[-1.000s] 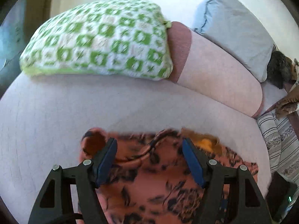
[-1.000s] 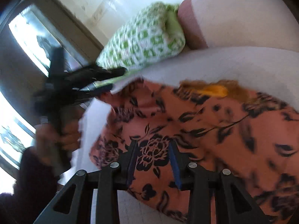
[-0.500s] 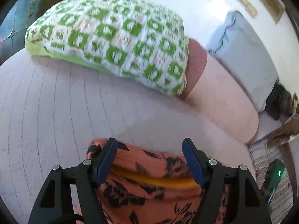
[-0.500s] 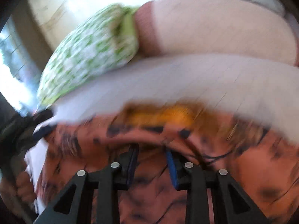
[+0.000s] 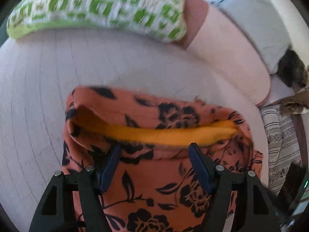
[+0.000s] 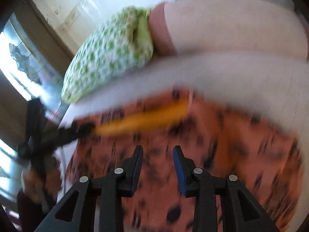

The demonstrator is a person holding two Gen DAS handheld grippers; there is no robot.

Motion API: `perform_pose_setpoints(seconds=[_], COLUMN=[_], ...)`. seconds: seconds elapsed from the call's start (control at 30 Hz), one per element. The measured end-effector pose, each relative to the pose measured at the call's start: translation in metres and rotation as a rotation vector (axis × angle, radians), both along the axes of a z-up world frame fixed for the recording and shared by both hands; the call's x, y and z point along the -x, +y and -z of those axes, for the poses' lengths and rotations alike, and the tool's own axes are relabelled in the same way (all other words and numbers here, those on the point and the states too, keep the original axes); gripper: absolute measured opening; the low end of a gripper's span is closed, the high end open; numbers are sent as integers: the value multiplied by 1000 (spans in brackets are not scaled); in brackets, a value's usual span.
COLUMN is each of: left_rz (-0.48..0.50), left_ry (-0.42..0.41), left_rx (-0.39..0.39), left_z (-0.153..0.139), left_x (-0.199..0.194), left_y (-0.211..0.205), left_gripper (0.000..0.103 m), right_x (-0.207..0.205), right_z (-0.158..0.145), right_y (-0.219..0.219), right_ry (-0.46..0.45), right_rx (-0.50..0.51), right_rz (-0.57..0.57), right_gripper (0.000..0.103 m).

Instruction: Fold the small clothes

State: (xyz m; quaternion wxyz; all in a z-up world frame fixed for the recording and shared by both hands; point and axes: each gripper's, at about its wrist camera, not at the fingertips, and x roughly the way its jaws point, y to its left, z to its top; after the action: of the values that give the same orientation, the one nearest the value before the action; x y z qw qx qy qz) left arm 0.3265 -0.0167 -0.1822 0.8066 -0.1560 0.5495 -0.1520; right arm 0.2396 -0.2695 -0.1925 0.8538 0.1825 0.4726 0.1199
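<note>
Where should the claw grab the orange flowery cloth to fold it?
Probably the raised near lip of the orange flowery cloth, just below the yellow band. Come from the near side, angled down: that edge stands off the bed, so one finger could slip under it.

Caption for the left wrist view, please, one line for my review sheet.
Left gripper open above a folded orange floral garment with a yellow band, on a pale bed.

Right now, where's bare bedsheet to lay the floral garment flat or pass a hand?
Free: the wide band of bedsheet left of the floral garment, and the strip between it and the green checked pillow and pink bolster. Crowded: the right side, where striped fabric lies beside the garment and a dark furry thing sits by the grey pillow.
</note>
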Motion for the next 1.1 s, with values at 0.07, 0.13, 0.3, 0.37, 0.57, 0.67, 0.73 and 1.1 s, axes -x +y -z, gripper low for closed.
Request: perform_pose_setpoints(seconds=[0.07, 0.13, 0.3, 0.37, 0.57, 0.67, 0.73, 1.1], left_rz=[-8, -26, -110, -133, -214, -240, -222, -237], left_ry=[6, -11, -59, -107, -309, -328, -303, -96], left_rx=[28, 85, 212, 220, 262, 245, 202, 58], left_z=[3, 4, 7, 0, -34, -44, -45, -18], left_x=[-2, -8, -27, -32, -26, -24, -23, -12], left_y=[1, 6, 25, 28, 49, 54, 50, 64], left_gripper=[73, 75, 75, 75, 75, 75, 75, 75], right_x=[14, 16, -17, -39, -84, -67, -55, -89], right_z=[19, 28, 8, -3, -30, -32, -27, 34], right_y=[-5, -14, -72, -85, -91, -75, -52, 44], right_ry=[42, 45, -48, -84, -178, -195, -177, 2], right_rx=[48, 121, 219, 236, 280, 253, 234, 261], right_rz=[31, 87, 284, 315, 357, 297, 201, -49], right_gripper=[36, 34, 32, 32, 35, 35, 35, 35])
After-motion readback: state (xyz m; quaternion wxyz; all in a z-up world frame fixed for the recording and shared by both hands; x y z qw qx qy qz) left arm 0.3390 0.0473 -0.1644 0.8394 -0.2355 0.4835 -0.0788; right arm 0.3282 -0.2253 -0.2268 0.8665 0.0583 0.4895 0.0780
